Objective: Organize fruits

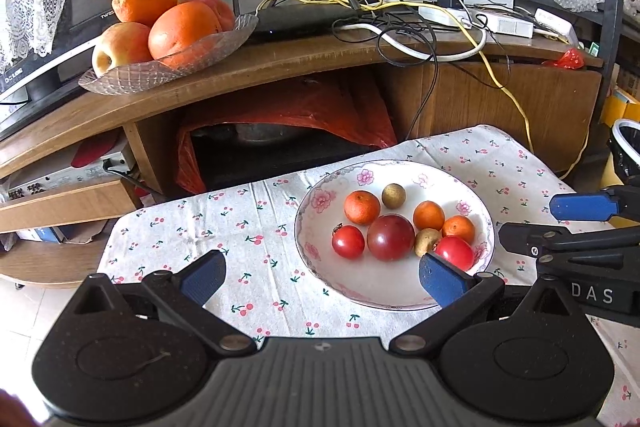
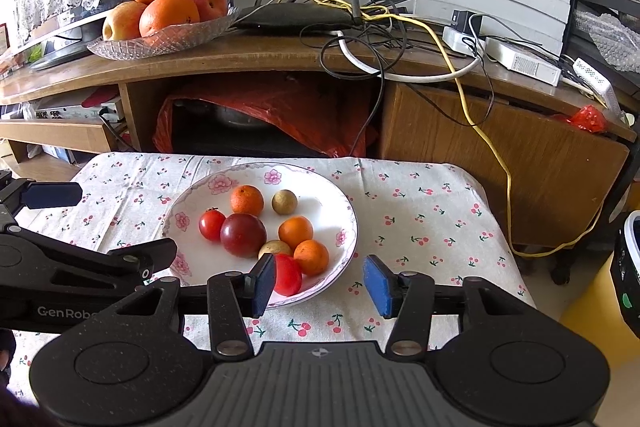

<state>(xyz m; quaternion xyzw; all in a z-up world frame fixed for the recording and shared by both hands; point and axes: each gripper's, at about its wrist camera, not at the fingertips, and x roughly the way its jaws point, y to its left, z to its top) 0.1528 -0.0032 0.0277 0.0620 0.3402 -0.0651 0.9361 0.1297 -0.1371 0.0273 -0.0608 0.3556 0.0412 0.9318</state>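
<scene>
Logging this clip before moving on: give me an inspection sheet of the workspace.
Surface: cherry-print cloth covering a small table.
Job's things: floral plate holding three small oranges, two red tomatoes, a dark plum, two brownish fruits.
Clutter: nothing seen on the cloth.
Grippers: left gripper open, empty; right gripper open, empty.
Cables: yellow cable, black and white wires on the cabinet.
Surroundings: wooden cabinet, router, glass dish of oranges and apples.
</scene>
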